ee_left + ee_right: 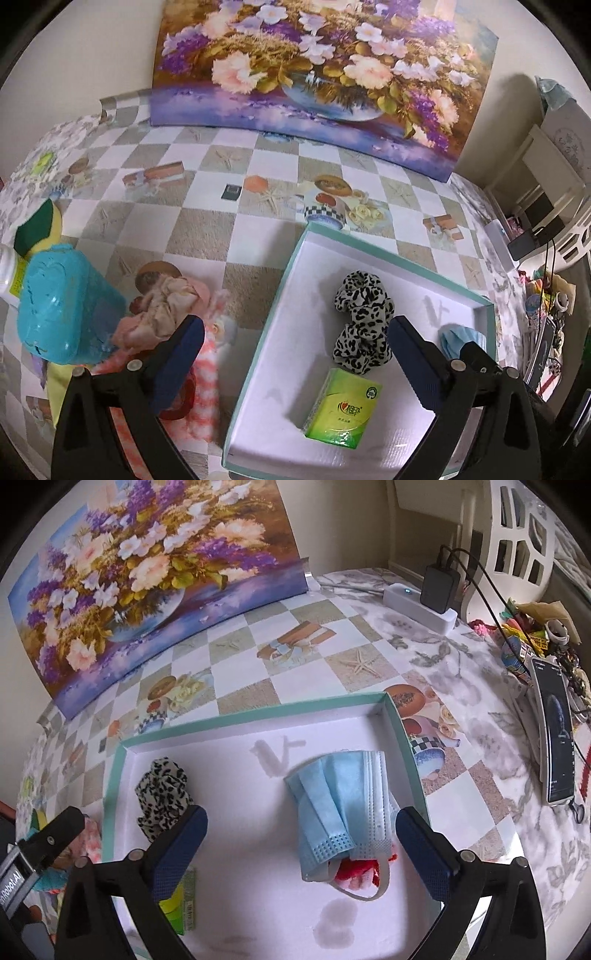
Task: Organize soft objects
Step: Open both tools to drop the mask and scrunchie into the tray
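A white box with a teal rim (391, 253) (258, 710) lies on the checkered table. Inside lie a leopard-print scrunchie (360, 321) (162, 794), a green tissue pack (341, 408) (181, 904) and a blue face mask (456, 338) (340, 805) over a red-and-pink soft item (360, 873). My left gripper (295, 354) is open over the box's left wall. My right gripper (301, 845) is open above the box, the mask between its fingers. Left of the box lie a beige-pink cloth bundle (162, 310) and a pink checked cloth (205, 391).
A turquoise plastic container (61, 302), a yellow-green sponge (38, 227) and a white bottle (9, 273) stand at the left. A flower painting (314, 74) leans on the back wall. A power strip with charger (424, 602), a phone (557, 734) and clutter sit right.
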`<action>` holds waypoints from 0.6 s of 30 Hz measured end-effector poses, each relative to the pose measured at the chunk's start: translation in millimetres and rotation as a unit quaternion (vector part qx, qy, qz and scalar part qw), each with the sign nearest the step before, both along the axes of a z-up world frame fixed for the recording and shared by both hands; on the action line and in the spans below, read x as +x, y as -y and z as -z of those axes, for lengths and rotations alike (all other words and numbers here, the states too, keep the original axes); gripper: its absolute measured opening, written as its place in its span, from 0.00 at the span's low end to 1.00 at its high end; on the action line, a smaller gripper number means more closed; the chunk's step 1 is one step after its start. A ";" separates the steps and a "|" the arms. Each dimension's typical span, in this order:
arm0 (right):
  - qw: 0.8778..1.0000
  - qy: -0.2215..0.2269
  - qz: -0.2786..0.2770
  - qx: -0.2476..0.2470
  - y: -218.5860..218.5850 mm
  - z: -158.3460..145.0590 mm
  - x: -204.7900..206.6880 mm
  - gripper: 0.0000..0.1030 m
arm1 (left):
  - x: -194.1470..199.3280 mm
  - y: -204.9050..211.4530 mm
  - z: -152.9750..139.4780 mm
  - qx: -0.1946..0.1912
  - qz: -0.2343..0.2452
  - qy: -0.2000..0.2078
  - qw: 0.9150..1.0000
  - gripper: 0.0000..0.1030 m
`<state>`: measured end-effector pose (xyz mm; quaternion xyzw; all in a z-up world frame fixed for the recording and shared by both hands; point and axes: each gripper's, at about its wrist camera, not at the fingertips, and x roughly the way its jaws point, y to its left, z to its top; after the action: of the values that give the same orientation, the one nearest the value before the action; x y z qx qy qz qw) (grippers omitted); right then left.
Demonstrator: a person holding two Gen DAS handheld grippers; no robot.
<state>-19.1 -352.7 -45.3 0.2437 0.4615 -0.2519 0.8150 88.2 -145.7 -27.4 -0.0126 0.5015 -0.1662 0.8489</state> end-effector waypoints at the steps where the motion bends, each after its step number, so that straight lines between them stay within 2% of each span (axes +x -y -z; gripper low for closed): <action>1: 1.000 0.006 0.002 0.008 0.7 -1.1 -1.3 1.00 | -0.4 -0.1 -1.7 0.000 0.001 0.002 1.000 0.97; 6: 0.999 0.014 0.014 0.037 0.8 -5.1 -6.0 1.00 | -5.6 -0.5 -10.8 0.007 0.011 0.008 1.000 0.97; 10: 0.999 0.011 0.010 0.031 -12.7 -14.7 -8.8 1.00 | -10.7 -5.2 -13.3 0.035 0.018 -0.014 0.999 0.97; 14: 1.000 -0.012 -0.010 0.022 -31.1 -14.0 -3.5 1.00 | -15.2 -20.5 -14.8 0.058 0.011 -0.027 0.998 0.97; 18: 0.999 -0.028 -0.033 0.011 -51.9 -14.0 1.3 1.00 | -19.7 -43.1 -28.6 0.054 -0.001 -0.016 0.998 0.97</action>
<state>-17.8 -300.8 -31.3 0.2297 0.4947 -0.2265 0.8070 68.6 -102.6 1.2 0.0303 0.5235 -0.1382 0.8402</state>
